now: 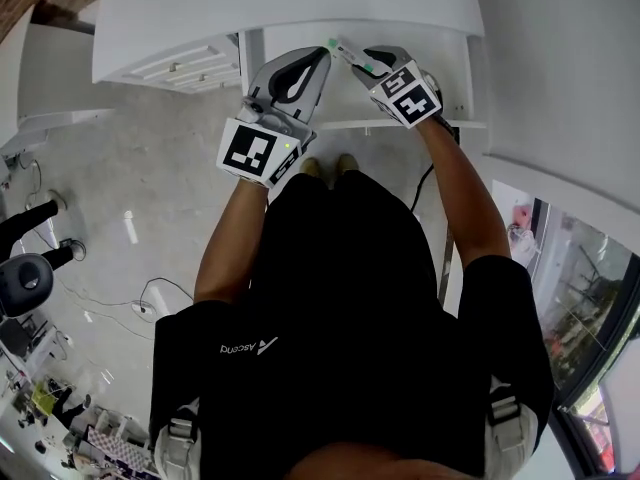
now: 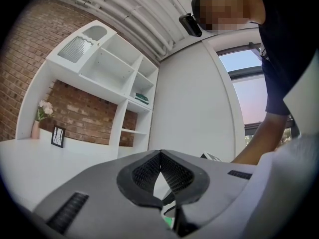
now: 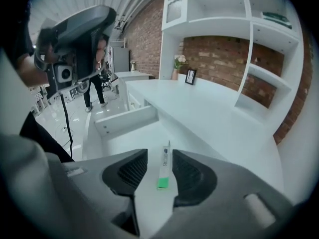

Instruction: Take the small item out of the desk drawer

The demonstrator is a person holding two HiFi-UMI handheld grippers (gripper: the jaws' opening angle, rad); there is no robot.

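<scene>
The small item [image 3: 163, 167] is a thin white tube with a green end. It lies flat on the white desk top [image 3: 219, 118] between the jaws of my right gripper [image 3: 160, 156], which stand open with neither pad touching it. In the head view the right gripper [image 1: 352, 58] reaches over the desk's near edge, with the tube [image 1: 357, 62] at its tips. My left gripper [image 1: 322, 60] is held up beside it, tip to tip. Its jaws [image 2: 160, 154] are shut with nothing between them. An open drawer [image 3: 124, 121] juts from the desk to the left.
White wall shelves [image 3: 259, 44] stand on a brick wall at the desk's far end, with a small picture frame [image 3: 190, 76] and a vase of flowers [image 3: 178, 63]. A person [image 3: 92, 91] stands further back. Cables [image 1: 150, 293] trail on the floor.
</scene>
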